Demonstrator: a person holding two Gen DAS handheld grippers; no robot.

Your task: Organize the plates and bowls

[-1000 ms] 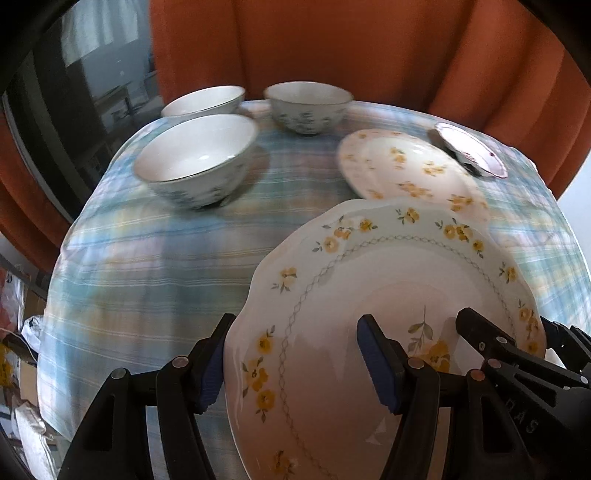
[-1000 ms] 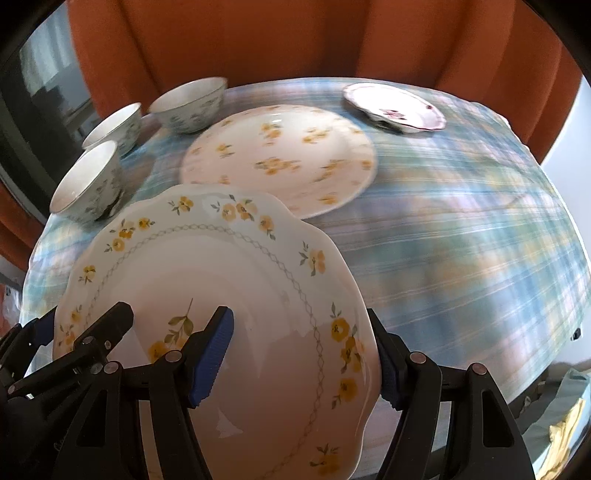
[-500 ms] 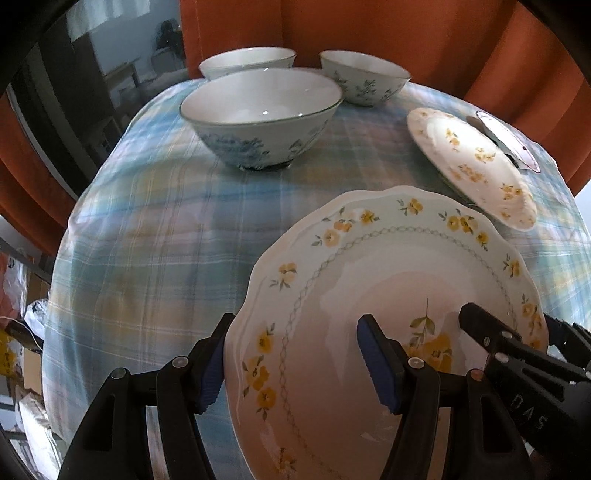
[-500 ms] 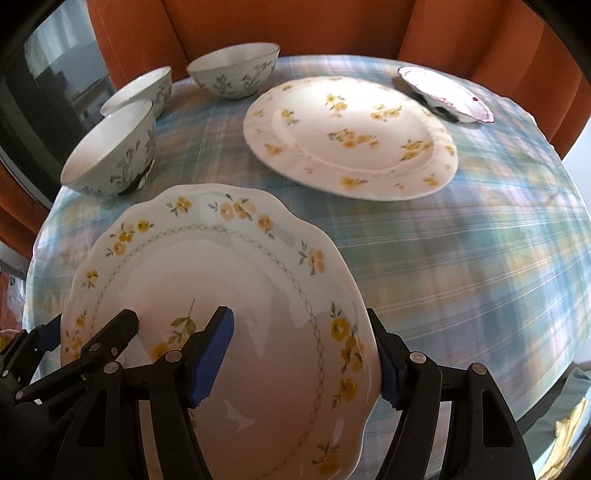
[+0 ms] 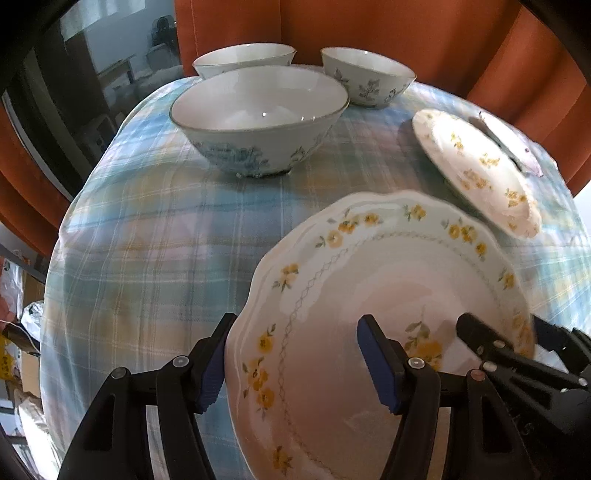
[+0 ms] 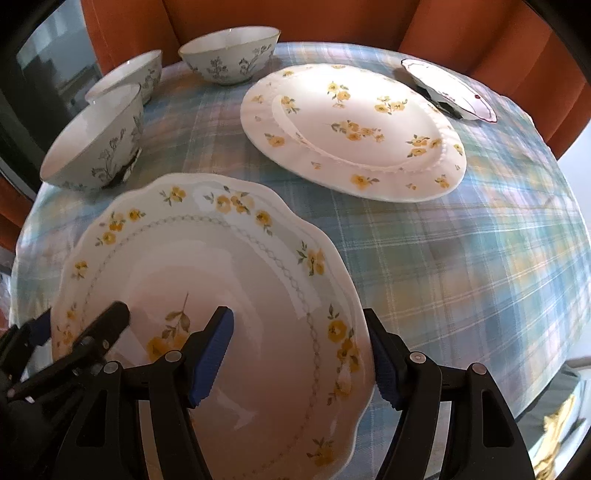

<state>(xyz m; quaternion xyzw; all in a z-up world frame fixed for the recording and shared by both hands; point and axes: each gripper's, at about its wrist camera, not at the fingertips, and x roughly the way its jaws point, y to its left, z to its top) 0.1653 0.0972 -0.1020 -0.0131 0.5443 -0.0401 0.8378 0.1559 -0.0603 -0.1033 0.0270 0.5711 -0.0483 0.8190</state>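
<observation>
Orange curtains (image 6: 332, 14) hang behind a round table under a blue plaid cloth (image 6: 461, 258). Nearest the cameras, one scalloped plate (image 6: 229, 280) with yellow flowers is carried above the near part of the table by both grippers. The left gripper (image 5: 295, 358) straddles the plate's left rim, one blue pad under the edge and one over the plate's face; its jaws are opening, and I cannot tell whether the pads press on the rim. The right gripper (image 6: 303, 354) straddles the right rim the same way, jaws moderately apart, and contact there is equally unclear. Farther back lie two more plates: a large white one with scattered yellow flowers (image 6: 354, 129) flat on the cloth, and beyond it a small dark-rimmed plate (image 6: 454, 92). On the left stand three bowls with blue floral sides (image 5: 258, 118) (image 5: 365, 77) (image 5: 243, 59), all upright and empty.
</observation>
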